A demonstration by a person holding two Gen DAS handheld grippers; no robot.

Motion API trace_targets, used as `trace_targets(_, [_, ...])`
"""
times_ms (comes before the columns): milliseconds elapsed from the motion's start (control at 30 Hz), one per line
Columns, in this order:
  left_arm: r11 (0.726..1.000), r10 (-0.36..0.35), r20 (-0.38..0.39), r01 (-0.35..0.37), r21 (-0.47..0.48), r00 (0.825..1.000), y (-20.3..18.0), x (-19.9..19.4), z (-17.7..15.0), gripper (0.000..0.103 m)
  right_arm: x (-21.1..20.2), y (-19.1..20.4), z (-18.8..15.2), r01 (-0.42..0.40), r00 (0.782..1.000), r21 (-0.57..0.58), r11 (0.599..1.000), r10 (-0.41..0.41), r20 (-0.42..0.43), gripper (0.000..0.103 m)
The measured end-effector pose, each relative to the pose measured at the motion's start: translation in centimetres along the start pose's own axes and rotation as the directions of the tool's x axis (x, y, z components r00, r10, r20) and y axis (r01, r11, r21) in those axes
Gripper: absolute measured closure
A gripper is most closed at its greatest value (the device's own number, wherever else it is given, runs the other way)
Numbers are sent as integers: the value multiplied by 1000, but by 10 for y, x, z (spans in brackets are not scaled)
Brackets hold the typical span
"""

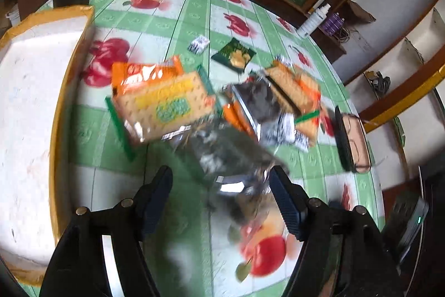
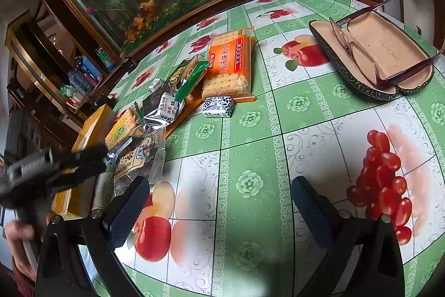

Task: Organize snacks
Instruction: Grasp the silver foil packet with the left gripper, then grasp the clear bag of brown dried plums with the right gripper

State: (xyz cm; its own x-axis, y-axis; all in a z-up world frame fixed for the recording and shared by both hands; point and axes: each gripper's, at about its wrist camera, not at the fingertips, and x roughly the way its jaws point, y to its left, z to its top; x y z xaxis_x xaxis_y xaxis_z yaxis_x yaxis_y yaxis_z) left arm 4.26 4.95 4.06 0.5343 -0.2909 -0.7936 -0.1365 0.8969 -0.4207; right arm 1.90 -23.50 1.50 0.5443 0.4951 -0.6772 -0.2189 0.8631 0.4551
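On the desk: snack packets are lying in a loose pile on the green fruit-print desk [image 2: 250,147], with a foam box [image 1: 33,108] sitting at the left edge in the left wrist view.
Left tongs [image 1: 222,194]: standing partly open and hovering over a clear-and-dark snack packet [image 1: 230,158]; the packet is lying between the jaws, but the blurred picture is not showing either pad pressing on it.
Right tongs [image 2: 219,208]: standing wide open over bare cloth, holding nothing.
Task things: the green cracker packet [image 1: 164,105] is lying just beyond the dark packet, the orange cracker packet [image 2: 229,63] farther on, and small wrapped candies [image 2: 218,106] are sitting beside the pile.
Bystanders: an open glasses case [image 2: 370,58] with spectacles is resting well apart from the snacks.
Step in hand: probably picking the nearest packet for the box.
Doing it well: the left tongs should be closing on the packet's crimped end rather than its slippery middle, lifting it clear before swinging toward the box.
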Motion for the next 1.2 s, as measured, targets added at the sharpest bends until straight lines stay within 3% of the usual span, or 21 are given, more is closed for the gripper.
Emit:
trace_targets(33, [1000,9,-6,-9,8,1000,-5,5,5,16,0,0,0,0,1000,0,1000,0,0,0])
trace_targets(67, [1000,25,-18,-25,12,1000,-8,10,8,13,0,0,0,0,1000,0,1000,0,0,0])
trace_targets(267, [994,105,-83,-102,35,991,-21,44,19,13,-1,-1,0,-9,1000,6,1000,9,2,0])
trace_targets(467, [992,113,-47,-110,68,992,-19,44,3,35,-2,0,-3,-30,1000,3,1000,30,-3,0])
trace_targets(567, [992,95,-34,-91,90,995,-9,28,-18,40,0,4,-3,-41,999,-11,999,41,-13,0])
trace_targets(800, [983,95,3,-95,157,995,3,-1,-63,41,5,14,-6,-77,996,-60,995,74,-49,0])
trace_targets(1000, [976,109,60,-118,182,992,2,-5,-74,44,12,25,-8,-122,990,-108,987,113,-90,0])
trace_targets(1200, [980,49,42,-56,190,998,6,-17,-89,44,13,28,-11,-137,987,-123,983,125,-103,0])
